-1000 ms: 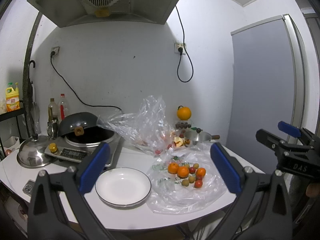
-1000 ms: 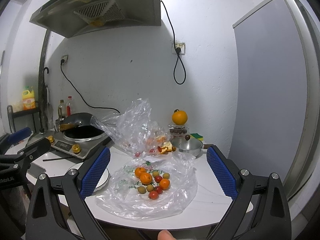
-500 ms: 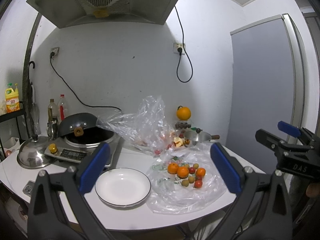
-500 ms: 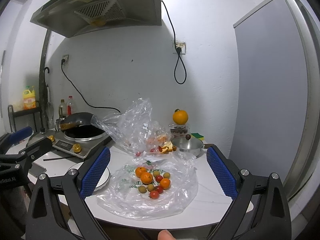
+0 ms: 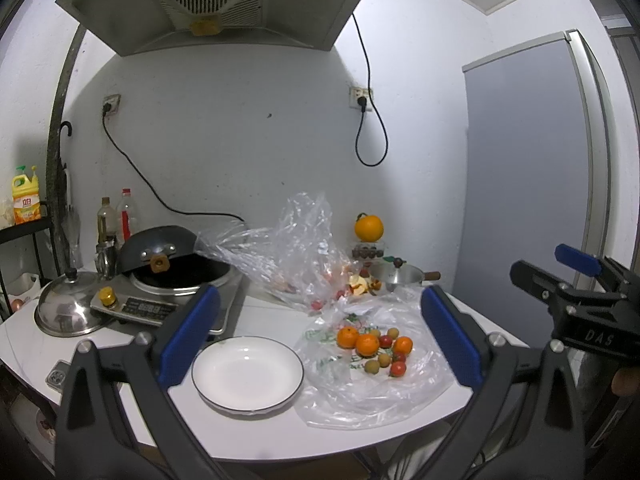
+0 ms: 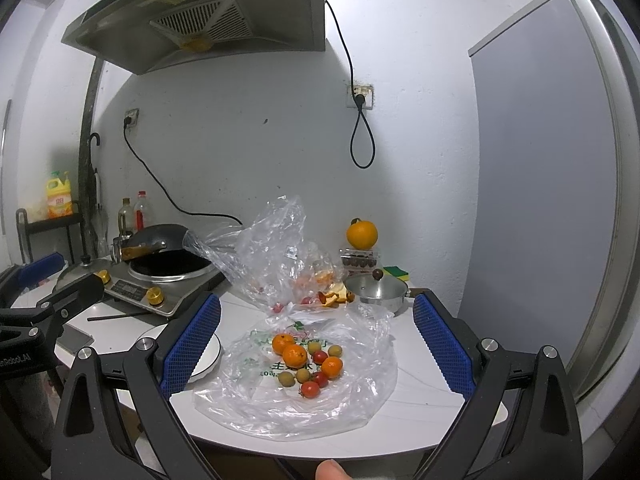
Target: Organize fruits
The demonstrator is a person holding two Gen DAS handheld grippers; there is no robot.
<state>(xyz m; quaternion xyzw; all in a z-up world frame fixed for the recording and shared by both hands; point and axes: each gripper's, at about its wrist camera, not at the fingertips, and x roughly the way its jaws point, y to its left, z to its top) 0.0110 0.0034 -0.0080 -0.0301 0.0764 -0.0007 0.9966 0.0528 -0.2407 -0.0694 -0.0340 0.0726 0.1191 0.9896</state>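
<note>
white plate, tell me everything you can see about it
The white plate is round and shallow with a thin dark rim, glossy like ceramic, and empty. It lies flat on the white table near the front edge, right of the stove. The clear plastic bag holding the fruit lies just beside its right edge.

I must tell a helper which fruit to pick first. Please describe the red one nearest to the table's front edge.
Find the white plate; right of it lies a flat plastic bag with small fruits. The cherry tomato is the red one at the pile's front edge, beside a tan fruit.
</note>
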